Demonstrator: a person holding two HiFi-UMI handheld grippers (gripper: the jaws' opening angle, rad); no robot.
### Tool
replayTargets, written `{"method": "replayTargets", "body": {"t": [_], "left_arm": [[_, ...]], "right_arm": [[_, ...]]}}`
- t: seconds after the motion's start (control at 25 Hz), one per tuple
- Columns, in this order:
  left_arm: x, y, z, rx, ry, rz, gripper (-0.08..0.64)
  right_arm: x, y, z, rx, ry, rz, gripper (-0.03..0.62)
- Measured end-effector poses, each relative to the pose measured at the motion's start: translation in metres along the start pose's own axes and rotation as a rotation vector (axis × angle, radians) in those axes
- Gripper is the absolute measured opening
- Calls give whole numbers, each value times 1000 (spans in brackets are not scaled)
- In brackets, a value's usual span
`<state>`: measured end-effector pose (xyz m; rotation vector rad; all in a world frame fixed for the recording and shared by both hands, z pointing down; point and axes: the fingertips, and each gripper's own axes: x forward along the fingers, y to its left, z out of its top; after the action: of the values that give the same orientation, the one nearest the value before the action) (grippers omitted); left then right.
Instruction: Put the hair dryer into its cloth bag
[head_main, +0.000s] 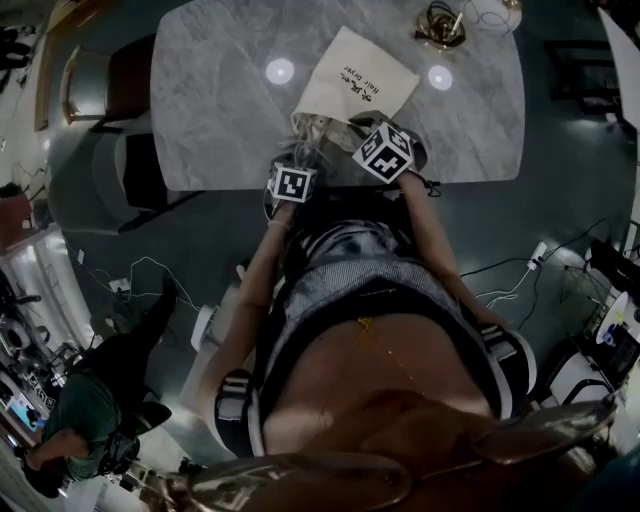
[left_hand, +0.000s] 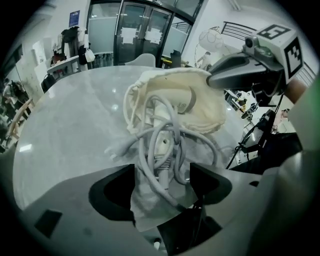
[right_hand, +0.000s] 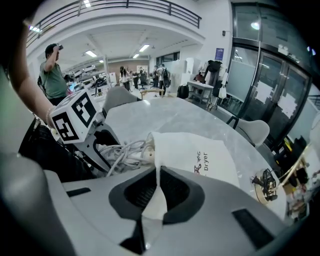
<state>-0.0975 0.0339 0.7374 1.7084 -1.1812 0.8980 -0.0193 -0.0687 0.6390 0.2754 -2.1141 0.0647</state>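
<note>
The cream cloth bag (head_main: 352, 82), printed "hair dryer", lies on the marble table (head_main: 220, 110) with its mouth at the near edge. My right gripper (right_hand: 157, 194) is shut on the rim of the bag (right_hand: 200, 156) and lifts the mouth. The dryer's pale grey cord (left_hand: 161, 150) spills from the bag (left_hand: 200, 107) in tangled loops; the dryer body is mostly hidden inside. My left gripper (left_hand: 162, 177) is open, pointing steeply down, with the cord loops and plug lying between its jaws. The right gripper (left_hand: 222, 77) shows at the bag's upper edge.
A tangle of dark wires (head_main: 441, 24) sits at the table's far right end. Chairs (head_main: 105, 80) stand to the left of the table. A person in a green top (head_main: 80, 420) stands at lower left, and cables (head_main: 520, 275) trail on the floor.
</note>
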Motion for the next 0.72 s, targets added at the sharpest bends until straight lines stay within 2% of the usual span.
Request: {"method": "replayTargets", "body": {"t": [0.04,0.12,0.32,0.4,0.72], "left_arm": [[6,0,0,7,-1,10,344],[13,-1,-5,24,10,32,288],[10,5,-9,38,14,78,216],[9,8,-9,29,16,77,181],[1,0,-9,15,37,31,153]], "right_arm": [[0,0,0,-1,0,0,78],[0,1,1,-2,-1,0,78],[0,2,1,-10,-2,1,77],[0,3,2,-11,-4,3,77],[-2,3,5,-4,-12,4,77]]}}
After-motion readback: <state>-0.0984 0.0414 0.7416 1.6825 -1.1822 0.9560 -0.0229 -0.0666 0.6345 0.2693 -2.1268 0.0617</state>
